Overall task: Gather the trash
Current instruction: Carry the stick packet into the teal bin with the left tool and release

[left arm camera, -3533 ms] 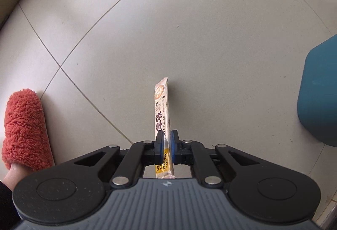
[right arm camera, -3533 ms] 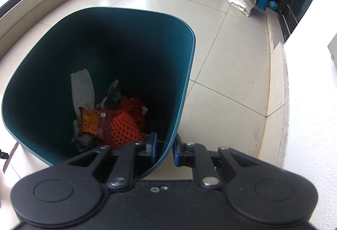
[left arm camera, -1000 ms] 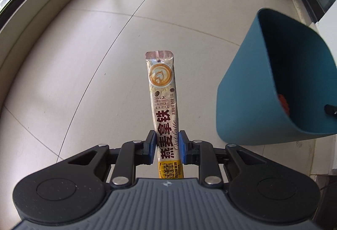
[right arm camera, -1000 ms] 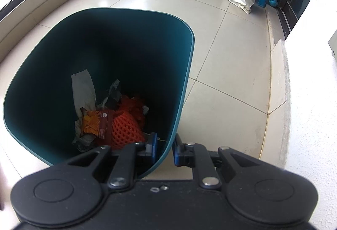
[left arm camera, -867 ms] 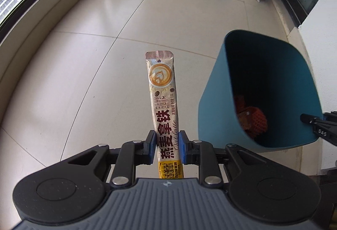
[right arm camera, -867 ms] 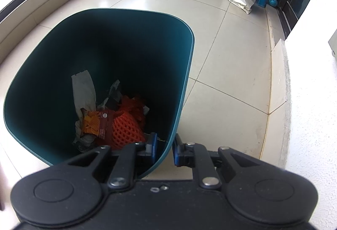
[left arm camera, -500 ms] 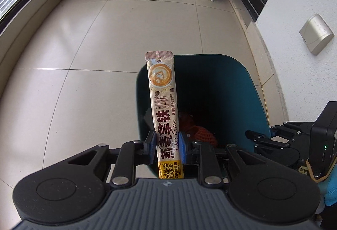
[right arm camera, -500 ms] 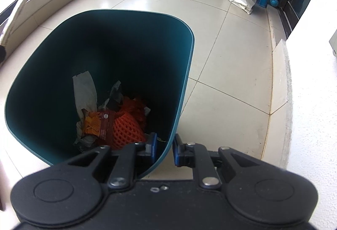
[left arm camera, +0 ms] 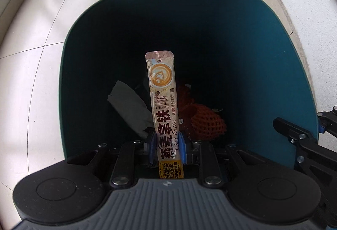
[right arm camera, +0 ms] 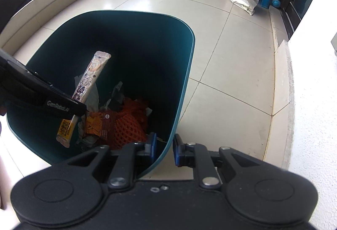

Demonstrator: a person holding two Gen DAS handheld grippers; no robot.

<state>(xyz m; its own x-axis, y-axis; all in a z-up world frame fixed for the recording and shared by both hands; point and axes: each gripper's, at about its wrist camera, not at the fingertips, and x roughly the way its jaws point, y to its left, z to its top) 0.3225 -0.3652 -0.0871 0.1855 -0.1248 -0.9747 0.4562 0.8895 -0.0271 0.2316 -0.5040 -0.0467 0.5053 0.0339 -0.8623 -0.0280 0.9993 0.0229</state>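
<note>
Above teal bin (left arm camera: pixel 88 44), beige latte sachet (left arm camera: pixel 163 101)

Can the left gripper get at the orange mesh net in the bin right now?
Probably not: the left gripper is shut on the coffee sachet, though it sits over the open bin with the mesh net below.

Between the left claw's (left arm camera: pixel 166 149) blue pads (left arm camera: pixel 152 146) sat a beige latte sachet (left arm camera: pixel 163 101) with dark lettering and a yellow end. Ahead of it, the bin (left arm camera: pixel 88 44) was teal, holding orange mesh netting (left arm camera: pixel 207 122).
</note>
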